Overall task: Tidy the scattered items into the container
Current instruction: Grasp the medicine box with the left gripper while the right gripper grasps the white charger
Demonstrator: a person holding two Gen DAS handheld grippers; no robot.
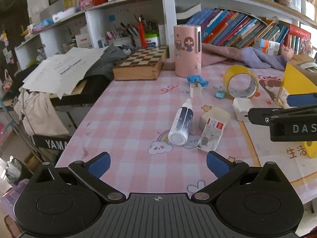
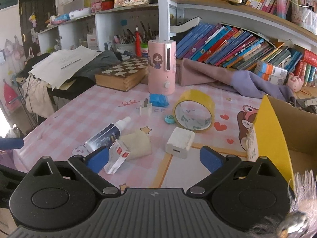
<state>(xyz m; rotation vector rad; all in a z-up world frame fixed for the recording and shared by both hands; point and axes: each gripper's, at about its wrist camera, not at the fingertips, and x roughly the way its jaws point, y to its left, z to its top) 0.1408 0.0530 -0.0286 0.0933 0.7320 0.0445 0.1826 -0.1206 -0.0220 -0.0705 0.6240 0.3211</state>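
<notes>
Cardboard box [image 2: 281, 130], yellow outside, plain brown inside, sits open at the counter's [image 2: 83, 119] right edge; nothing seen in it yet. Both tongs gape wide w/ nothing between them: left tongs [image 1: 158, 163], right tongs [image 2: 154, 158]. Risks, biggest first: glossy tape roll [image 2: 194, 111] stands on edge, a nudge sends it rolling. Smooth round spray bottle [image 1: 181, 125] lies flat, prob. slips or spins under the pads. Hard white charger [image 2: 180, 143] is blocky, easiest. Rubbery eraser [image 1: 215, 119] leans against its sleeve, so one could drag the other.
</notes>
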